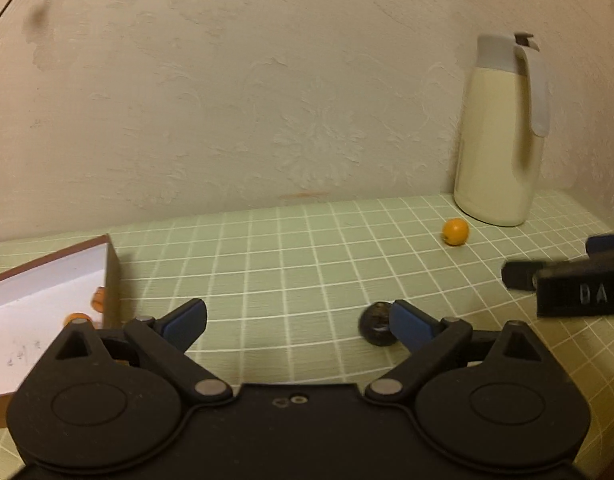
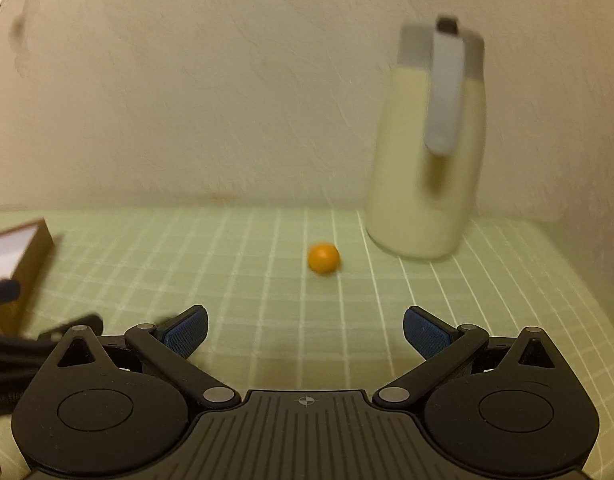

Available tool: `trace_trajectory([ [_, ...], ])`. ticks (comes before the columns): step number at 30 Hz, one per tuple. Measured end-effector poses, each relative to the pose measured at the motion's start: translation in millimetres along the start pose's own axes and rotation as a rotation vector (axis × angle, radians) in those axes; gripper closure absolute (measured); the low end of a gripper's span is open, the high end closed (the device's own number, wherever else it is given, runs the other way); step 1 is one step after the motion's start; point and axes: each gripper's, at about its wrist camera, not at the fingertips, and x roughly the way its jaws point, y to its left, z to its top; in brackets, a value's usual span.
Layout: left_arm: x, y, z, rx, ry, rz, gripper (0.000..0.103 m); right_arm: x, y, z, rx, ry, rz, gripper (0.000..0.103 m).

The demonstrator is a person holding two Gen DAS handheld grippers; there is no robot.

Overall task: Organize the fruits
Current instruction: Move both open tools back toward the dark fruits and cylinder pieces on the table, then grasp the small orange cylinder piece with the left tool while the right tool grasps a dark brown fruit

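Note:
A small orange fruit (image 1: 455,232) lies on the green checked tablecloth near the jug; the right wrist view shows that orange fruit (image 2: 324,257) straight ahead of my right gripper (image 2: 305,330), which is open and empty. My left gripper (image 1: 299,322) is open too, low over the cloth. A dark round fruit (image 1: 377,323) rests on the cloth just beside its right fingertip (image 1: 409,322), partly hidden by it. At the left, a white-lined brown box (image 1: 47,280) holds orange fruits (image 1: 101,298), partly hidden behind its wall and my left finger.
A cream jug with a grey lid and handle (image 1: 503,132) stands at the back right against the textured wall (image 1: 247,100). The right gripper's body (image 1: 579,284) enters the left view from the right. The table edge falls away at the right (image 2: 587,280).

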Motion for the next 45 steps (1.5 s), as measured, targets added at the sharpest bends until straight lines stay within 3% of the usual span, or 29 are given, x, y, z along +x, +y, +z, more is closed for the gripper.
trace_trajectory([
  [6,6.7,-11.8,-7.4,0.032,0.038,-0.008,0.017,-3.2,-10.9,-30.4,-0.003,0.049,0.015,0.000],
  [12,-5.4,-5.5,-15.2,0.015,0.066,0.005,0.017,-20.9,-7.4,-42.4,-0.024,0.031,0.042,0.000],
  [24,-25.4,13.7,-19.5,0.001,0.058,0.048,0.015,-32.4,41.7,-68.0,-0.165,0.030,0.131,0.000],
  [27,-22.3,18.4,-19.9,-0.011,0.067,0.047,0.015,-25.5,46.8,-65.8,-0.175,0.006,0.094,0.000],
  [33,-17.2,17.3,-20.4,-0.004,0.070,0.028,0.015,0.0,50.4,-78.1,-0.235,0.063,0.085,0.000],
  [38,-5.0,-4.0,-18.1,0.029,0.069,-0.009,0.015,18.2,16.3,-76.1,-0.154,0.044,-0.009,0.000],
  [45,20.6,-32.7,-14.2,0.051,0.079,-0.025,0.018,46.2,-18.1,-57.7,-0.106,0.037,-0.050,0.000],
])
